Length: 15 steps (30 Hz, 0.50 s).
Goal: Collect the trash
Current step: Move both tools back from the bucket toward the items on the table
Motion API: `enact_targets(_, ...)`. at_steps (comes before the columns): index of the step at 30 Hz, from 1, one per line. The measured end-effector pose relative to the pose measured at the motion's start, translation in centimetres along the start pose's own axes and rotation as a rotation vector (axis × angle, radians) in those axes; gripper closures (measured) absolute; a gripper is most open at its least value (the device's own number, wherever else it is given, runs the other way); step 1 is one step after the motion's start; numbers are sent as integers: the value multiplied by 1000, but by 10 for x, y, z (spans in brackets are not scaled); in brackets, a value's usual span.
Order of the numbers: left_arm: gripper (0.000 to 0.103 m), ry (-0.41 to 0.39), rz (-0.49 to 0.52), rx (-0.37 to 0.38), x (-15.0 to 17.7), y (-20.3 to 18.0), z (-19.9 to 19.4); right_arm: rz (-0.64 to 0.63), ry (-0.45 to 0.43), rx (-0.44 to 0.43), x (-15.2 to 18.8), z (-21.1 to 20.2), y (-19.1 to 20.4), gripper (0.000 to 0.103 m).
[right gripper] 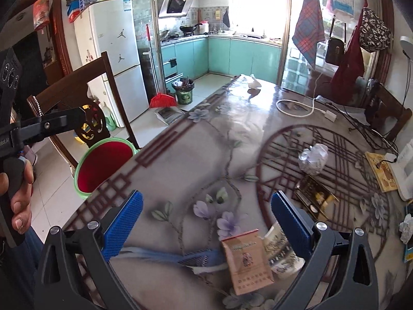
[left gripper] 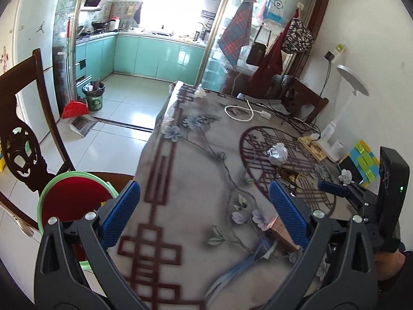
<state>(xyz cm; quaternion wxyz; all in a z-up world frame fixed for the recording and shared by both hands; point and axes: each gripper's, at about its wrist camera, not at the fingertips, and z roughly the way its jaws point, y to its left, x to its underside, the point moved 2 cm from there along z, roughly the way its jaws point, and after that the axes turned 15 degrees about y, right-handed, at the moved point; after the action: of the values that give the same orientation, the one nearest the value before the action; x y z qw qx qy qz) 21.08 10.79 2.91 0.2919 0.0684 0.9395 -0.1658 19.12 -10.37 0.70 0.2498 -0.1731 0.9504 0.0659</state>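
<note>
At the far left, a green-rimmed bin (right gripper: 104, 166) with a red lining stands on the floor just beside the table's (right gripper: 180, 160) left edge, in front of a dark wooden chair (right gripper: 77, 95). The left claw (left gripper: 204, 217) hangs over the near left part of the table, its blue pads spread wide and holding nothing. The right claw (right gripper: 206, 227) is likewise spread wide and empty, over the near middle of the table. Between and just beyond its pads lies a tan paper packet (right gripper: 246, 261), flat on the cloth, its long axis running roughly near-to-far with a slight tilt; a printed wrapper (right gripper: 278, 248) touches its right side. Farther and to the right lie a gold-and-black wrapper (right gripper: 315, 196), then a crumpled clear plastic wad (right gripper: 313, 157), and near the right edge a small white paper ball (right gripper: 406, 226). In the left wrist view the same plastic wad (left gripper: 277, 153) sits far right of the left claw.

The decisive relation: the packet lies directly ahead of the right claw, which is judged the nearer; the bin lies left, on the left claw's side. A grasp probably wants the pads across the packet's short width.
</note>
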Motion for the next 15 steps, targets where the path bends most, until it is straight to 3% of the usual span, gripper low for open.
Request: enact_targets(15, 5, 141, 214, 71, 20, -114, 65, 125, 5, 84, 51, -27, -97, 7)
